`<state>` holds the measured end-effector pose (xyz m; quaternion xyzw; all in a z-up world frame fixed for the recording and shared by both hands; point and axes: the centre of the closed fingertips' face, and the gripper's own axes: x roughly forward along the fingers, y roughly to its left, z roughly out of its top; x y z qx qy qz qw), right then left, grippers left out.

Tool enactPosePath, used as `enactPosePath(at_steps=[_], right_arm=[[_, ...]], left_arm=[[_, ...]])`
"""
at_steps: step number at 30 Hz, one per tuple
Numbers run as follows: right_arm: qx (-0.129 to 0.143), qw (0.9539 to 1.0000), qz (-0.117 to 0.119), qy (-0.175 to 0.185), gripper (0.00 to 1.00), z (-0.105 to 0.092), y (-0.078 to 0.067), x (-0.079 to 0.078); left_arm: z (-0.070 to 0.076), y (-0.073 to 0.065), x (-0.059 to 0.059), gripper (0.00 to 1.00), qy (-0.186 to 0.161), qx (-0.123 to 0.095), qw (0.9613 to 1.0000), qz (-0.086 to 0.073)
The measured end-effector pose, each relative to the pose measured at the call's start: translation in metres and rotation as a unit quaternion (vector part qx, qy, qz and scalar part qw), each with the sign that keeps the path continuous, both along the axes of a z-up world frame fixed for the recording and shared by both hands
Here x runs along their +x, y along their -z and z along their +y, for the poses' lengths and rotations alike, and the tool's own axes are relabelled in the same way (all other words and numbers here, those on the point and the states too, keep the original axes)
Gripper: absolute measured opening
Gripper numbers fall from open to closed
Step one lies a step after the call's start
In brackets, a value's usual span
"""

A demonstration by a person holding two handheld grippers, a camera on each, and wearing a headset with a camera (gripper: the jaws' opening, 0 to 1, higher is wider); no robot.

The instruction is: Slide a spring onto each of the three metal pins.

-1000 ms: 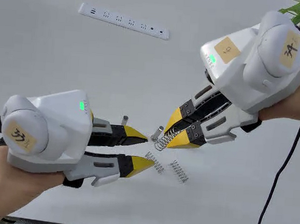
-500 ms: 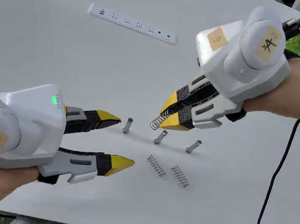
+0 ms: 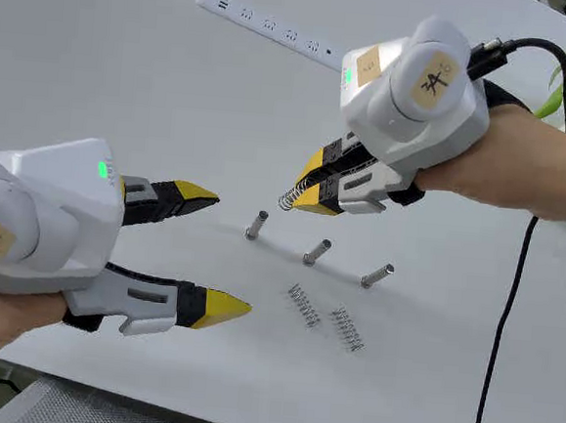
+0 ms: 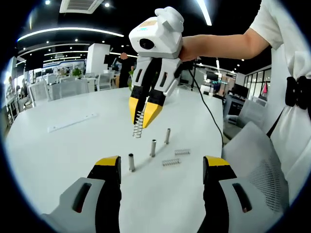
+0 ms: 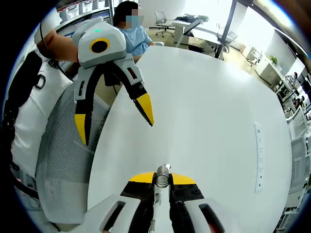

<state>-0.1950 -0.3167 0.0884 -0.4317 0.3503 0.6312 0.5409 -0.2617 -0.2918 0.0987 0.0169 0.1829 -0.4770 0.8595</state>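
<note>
Three metal pins stand upright in a row on a white table [image 3: 97, 79]: left pin [image 3: 256, 225], middle pin [image 3: 316, 251], right pin [image 3: 377, 275], all bare. The right gripper [image 3: 299, 198], jaws closed on one held spring [image 3: 290, 198], hovers just above and beyond the left pin, the spring pointing downward. The left gripper [image 3: 228, 256], wide open and empty, is nearby. Two loose springs [image 3: 302, 304] [image 3: 346, 328] lie flat in front.

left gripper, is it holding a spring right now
No, the left gripper is open with nothing between its yellow tips; one spring is clamped in the right gripper.
</note>
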Motion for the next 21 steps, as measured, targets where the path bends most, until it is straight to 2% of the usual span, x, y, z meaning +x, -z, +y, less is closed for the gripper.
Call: enactPosePath(at_steps=[12,21], right_arm=[[-0.021,0.9997,0.010,-0.005,0.07,0.005,0.022,0.010],[-0.032,0.9993,0.018,-0.005,0.07,0.007,0.031,0.011]], left_arm=[[0.003,0.004,0.000,0.77,-0.016,-0.013,0.9998,0.007],[0.002,0.004,0.002,0.78,-0.014,-0.017,0.9997,0.011]])
